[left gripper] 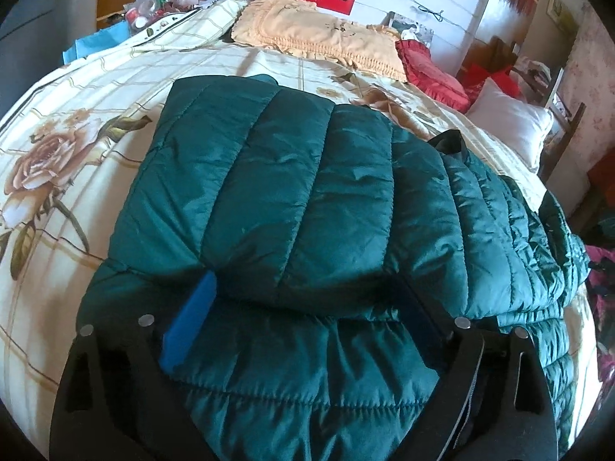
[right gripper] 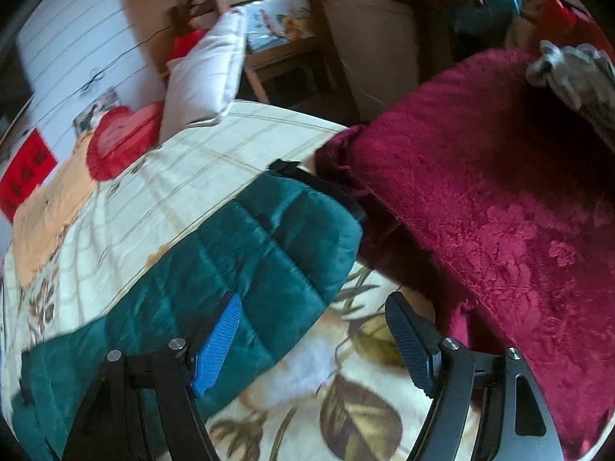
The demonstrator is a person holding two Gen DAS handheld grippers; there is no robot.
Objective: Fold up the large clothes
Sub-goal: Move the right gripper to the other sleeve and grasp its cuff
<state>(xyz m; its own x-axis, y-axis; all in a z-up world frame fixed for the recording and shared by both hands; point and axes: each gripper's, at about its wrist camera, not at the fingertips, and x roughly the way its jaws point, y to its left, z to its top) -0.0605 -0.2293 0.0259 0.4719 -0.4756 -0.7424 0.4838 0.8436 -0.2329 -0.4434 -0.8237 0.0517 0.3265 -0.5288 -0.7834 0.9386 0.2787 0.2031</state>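
A dark green quilted puffer jacket (left gripper: 292,192) lies partly folded on a floral bedspread (left gripper: 77,123). My left gripper (left gripper: 307,307) is open, its blue fingers (left gripper: 188,326) wide apart and resting against a puffy fold at the jacket's near edge. In the right wrist view, one end of the jacket (right gripper: 269,246) lies on the bedspread (right gripper: 230,142). My right gripper (right gripper: 311,307) is open and empty just above the bed, its left finger (right gripper: 219,338) over the jacket's edge.
A crimson velvet blanket (right gripper: 499,211) is heaped on the bed's right side, touching the jacket's end. A peach pillow (left gripper: 319,34), a red cushion (left gripper: 430,73) and a white pillow (left gripper: 511,123) lie at the headboard. The bed edge and wooden furniture (right gripper: 276,46) are beyond.
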